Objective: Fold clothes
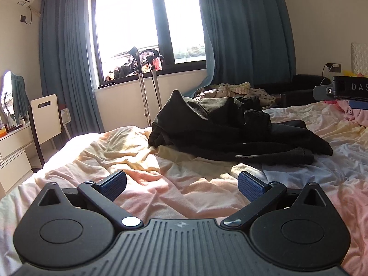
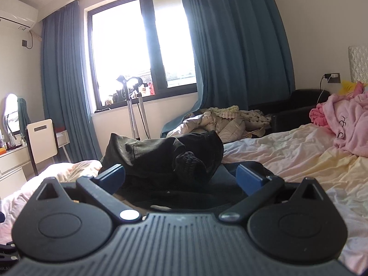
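A crumpled pile of dark clothes (image 1: pixel 225 128) lies on the bed, on a pale pink and yellow sheet (image 1: pixel 161 179). My left gripper (image 1: pixel 181 185) is open and empty, low over the sheet, a short way in front of the pile. My right gripper (image 2: pixel 180 177) is open and empty, close to the same dark pile (image 2: pixel 170 156), with dark cloth lying between and below its blue pads. The right gripper's body also shows at the right edge of the left wrist view (image 1: pixel 345 89).
Pink clothes (image 2: pixel 345 124) lie on the bed at the right. A beige quilted heap (image 2: pixel 220 119) and a dark armchair (image 2: pixel 299 108) stand beyond the bed. A window with blue curtains (image 2: pixel 230 46), a metal stand (image 1: pixel 143 92), a chair (image 1: pixel 44 119) and a dresser (image 1: pixel 13 147) are at the left.
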Available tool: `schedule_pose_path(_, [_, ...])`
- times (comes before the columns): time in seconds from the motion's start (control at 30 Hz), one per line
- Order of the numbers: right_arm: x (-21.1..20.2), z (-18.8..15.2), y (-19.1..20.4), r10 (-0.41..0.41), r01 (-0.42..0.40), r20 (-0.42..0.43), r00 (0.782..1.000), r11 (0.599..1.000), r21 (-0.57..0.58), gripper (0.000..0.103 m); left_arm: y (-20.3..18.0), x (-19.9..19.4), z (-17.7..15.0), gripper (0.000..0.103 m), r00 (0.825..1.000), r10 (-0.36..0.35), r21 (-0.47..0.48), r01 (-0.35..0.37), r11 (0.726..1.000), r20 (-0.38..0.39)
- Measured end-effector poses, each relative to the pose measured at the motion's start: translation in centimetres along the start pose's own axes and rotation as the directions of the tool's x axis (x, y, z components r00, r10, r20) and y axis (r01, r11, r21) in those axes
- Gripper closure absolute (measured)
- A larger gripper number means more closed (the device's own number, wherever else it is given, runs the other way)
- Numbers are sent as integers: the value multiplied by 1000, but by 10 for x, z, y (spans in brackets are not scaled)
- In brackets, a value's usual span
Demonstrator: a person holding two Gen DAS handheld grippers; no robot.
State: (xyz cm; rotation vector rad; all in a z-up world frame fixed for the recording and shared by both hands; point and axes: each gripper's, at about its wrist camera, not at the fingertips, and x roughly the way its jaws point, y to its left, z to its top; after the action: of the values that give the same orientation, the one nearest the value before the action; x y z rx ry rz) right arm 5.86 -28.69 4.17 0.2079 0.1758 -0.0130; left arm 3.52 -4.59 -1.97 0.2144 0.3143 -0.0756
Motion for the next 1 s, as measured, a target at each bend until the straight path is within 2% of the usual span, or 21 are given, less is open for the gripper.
schedule_pose_path(0.13, [2, -2, -14, -31, 33, -44, 999, 999, 41, 0, -30, 27, 7, 0, 999, -13, 201, 2, 980, 52])
schedule_pose_path(0.23, [2, -3, -26, -36, 41, -53, 998, 995, 94, 0, -56, 53, 7, 0, 995, -37, 352, 1, 936, 96])
schedule_pose_path(0.3, [4, -4, -36, -32, 40, -56, 998, 989, 144, 0, -69, 72, 8, 0, 993, -68, 408, 23, 913, 97])
schedule_pose_path(0.4, [9, -6, -50, -37, 49, -59, 998, 977, 208, 0, -93, 106, 7, 0, 987, -114, 513, 42, 857, 110])
schedule_pose_path(0.57, [17, -14, -69, -89, 103, -67, 994, 962, 253, 0, -136, 168, 12, 0, 967, -195, 677, 36, 735, 161])
schedule_pose_path(0.63, [24, -18, -77, -88, 107, -80, 993, 954, 280, 0, -153, 192, 17, 3, 965, -205, 709, 28, 704, 165])
schedule_pose_path(0.7, [32, -23, -82, -86, 109, -91, 992, 947, 301, 0, -169, 221, 26, 11, 969, -208, 716, 52, 697, 132])
schedule_pose_path(0.73, [35, -25, -83, -86, 111, -97, 992, 946, 305, 0, -174, 235, 32, 15, 974, -207, 695, 84, 714, 94])
schedule_pose_path(0.77, [39, -28, -84, -86, 113, -102, 991, 945, 307, 0, -178, 248, 40, 24, 977, -205, 661, 117, 741, 56])
schedule_pose_path(0.83, [46, -32, -86, -82, 113, -111, 990, 945, 306, 0, -178, 265, 59, 27, 970, -239, 528, 187, 829, 32])
schedule_pose_path(0.9, [53, -37, -87, -78, 112, -122, 989, 946, 305, 0, -178, 280, 75, 27, 968, -251, 375, 229, 898, 12])
schedule_pose_path(0.93, [56, -38, -88, -78, 114, -126, 989, 944, 309, 0, -180, 286, 79, 27, 966, -258, 323, 248, 913, -11])
schedule_pose_path(1.0, [61, -42, -90, -77, 116, -132, 988, 941, 319, 0, -190, 299, 79, 27, 976, -212, 312, 214, 926, -41])
